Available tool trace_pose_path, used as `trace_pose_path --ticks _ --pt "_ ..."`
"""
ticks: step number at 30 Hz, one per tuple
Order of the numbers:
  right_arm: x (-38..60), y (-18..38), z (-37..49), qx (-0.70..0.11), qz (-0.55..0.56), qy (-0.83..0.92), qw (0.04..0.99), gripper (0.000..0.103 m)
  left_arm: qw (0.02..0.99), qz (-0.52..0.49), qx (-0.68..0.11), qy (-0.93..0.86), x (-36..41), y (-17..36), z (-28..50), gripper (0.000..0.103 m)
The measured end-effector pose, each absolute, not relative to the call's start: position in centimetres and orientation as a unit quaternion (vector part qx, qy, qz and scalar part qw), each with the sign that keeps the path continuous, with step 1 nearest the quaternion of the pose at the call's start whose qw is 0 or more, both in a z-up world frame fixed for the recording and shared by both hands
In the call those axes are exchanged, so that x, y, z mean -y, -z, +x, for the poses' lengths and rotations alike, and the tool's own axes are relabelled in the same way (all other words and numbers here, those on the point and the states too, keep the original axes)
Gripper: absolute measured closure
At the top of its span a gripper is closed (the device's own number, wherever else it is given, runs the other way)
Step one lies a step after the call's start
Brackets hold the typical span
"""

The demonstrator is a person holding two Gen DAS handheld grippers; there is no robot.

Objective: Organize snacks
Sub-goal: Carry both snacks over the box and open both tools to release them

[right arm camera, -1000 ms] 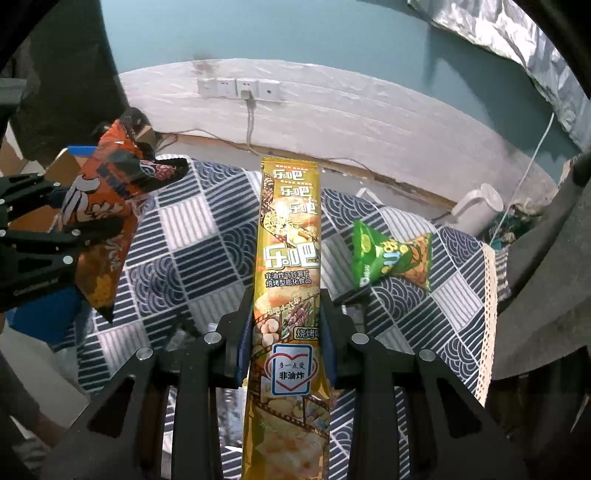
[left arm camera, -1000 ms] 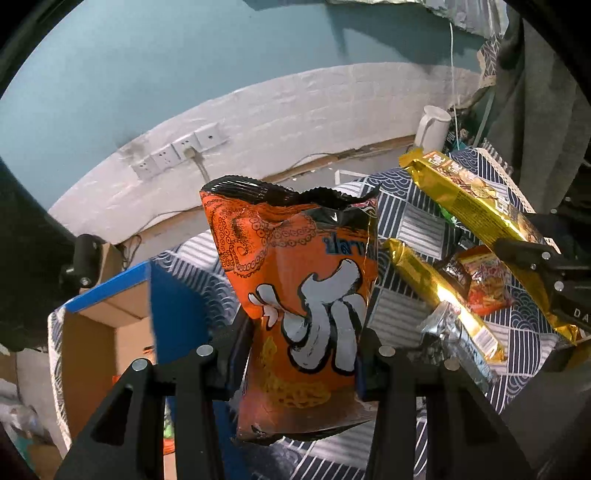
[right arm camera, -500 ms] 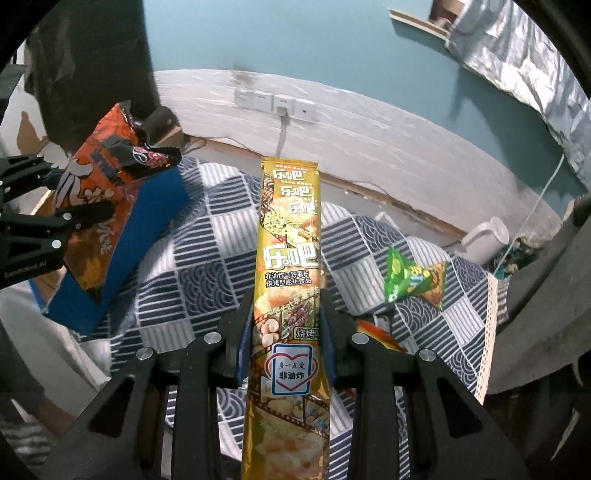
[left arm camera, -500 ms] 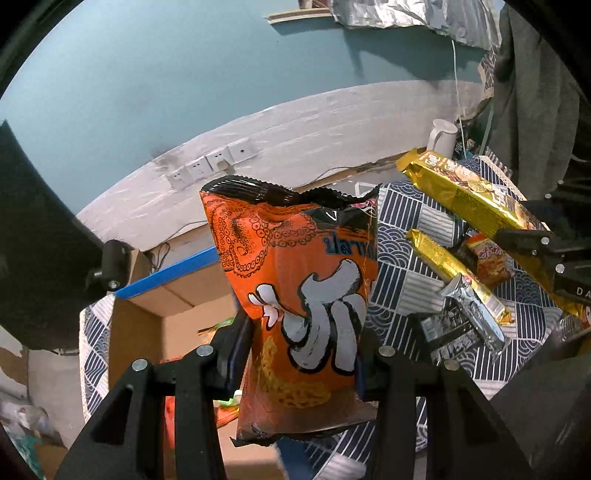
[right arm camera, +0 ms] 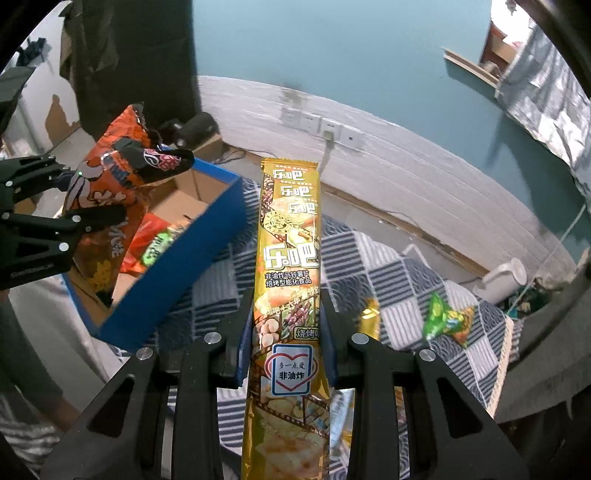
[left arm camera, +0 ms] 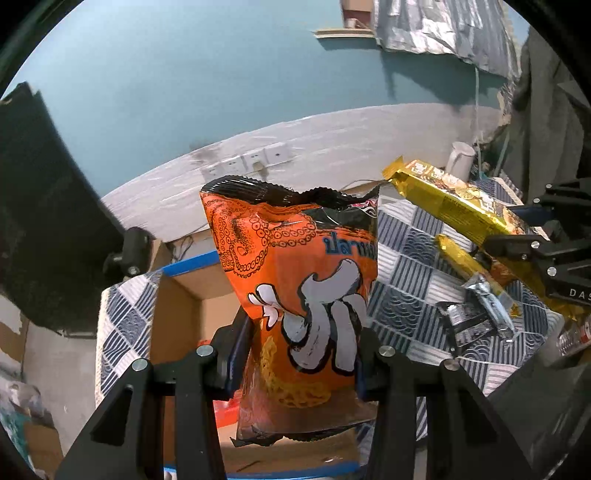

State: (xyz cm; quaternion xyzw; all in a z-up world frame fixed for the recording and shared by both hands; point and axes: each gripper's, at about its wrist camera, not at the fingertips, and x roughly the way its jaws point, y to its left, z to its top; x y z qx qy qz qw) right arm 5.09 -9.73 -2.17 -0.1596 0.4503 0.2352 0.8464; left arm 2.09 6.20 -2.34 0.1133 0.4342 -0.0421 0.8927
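Snacks: orange octopus bag (left arm camera: 295, 306) pinched low in left tongs (left arm camera: 299, 354), hanging over open blue-rimmed box (right arm camera: 207, 221) at 9 o'clock. Light, crinkly, slippery; grip near bottom seam suits. Gold stick pack (right arm camera: 288, 266) clamped in right tongs (right arm camera: 286, 343), stiffish, long. Box walls close; tabletop cloth (right arm camera: 388, 273) at 3 o'clock has open room.

A teal wall (right arm camera: 332, 55) fills the upper view, with a white-painted brick band (right arm camera: 424, 173) below it. A row of white wall sockets (right arm camera: 321, 127) sits on the band, one with a plug and cord. Crinkled silver foil sheeting (left arm camera: 436, 29) hangs at 1 o'clock. A tall dark panel (left arm camera: 40, 206) stands at 9 o'clock. The table wears a navy-and-white checked cloth (right arm camera: 373, 266), and a white jug (right arm camera: 504, 278) stands at 3 o'clock.
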Motion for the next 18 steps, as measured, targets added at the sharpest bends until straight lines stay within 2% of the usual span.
trace_pose_path --ticks 18 --pt "-2.8 4.0 7.1 -0.472 -0.178 -0.300 0.810 0.073 0.886 0.068 -0.458 -0.017 -15.9 5.0 1.4 0.057"
